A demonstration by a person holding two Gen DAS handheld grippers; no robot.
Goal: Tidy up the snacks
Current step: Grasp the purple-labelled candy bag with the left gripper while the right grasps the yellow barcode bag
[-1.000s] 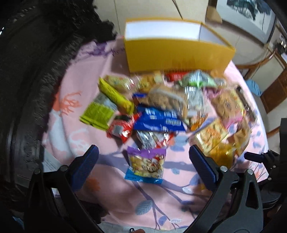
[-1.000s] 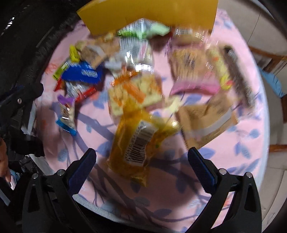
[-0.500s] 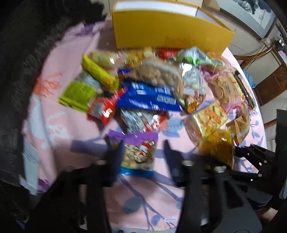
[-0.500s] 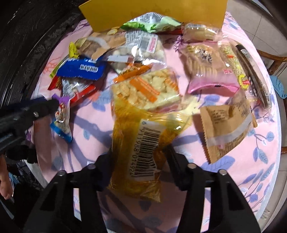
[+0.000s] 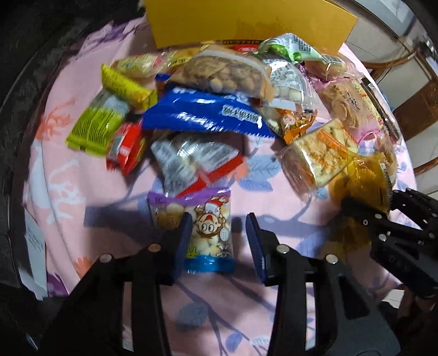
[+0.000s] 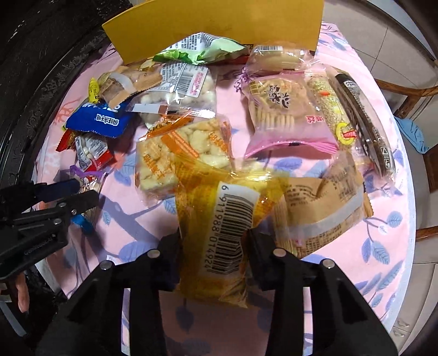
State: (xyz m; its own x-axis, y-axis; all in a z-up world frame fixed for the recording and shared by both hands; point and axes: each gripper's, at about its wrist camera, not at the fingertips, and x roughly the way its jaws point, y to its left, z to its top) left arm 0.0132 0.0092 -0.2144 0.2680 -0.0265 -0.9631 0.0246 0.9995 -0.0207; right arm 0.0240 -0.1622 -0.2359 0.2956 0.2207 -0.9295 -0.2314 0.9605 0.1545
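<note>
One cartoon snack pack (image 5: 204, 232) between left hand-held gripper (image 5: 219, 238) pads.

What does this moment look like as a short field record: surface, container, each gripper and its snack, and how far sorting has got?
surface: round table with pink leaf-print cloth
container: yellow cardboard box at the far edge; inside not visible
left gripper: has just narrowed, straddling the purple-topped cartoon biscuit packet; contact unclear
right gripper: just closing, pads pressing the sides of the amber see-through packet with barcode label
progress: snack pile still loose in front of the box
</note>
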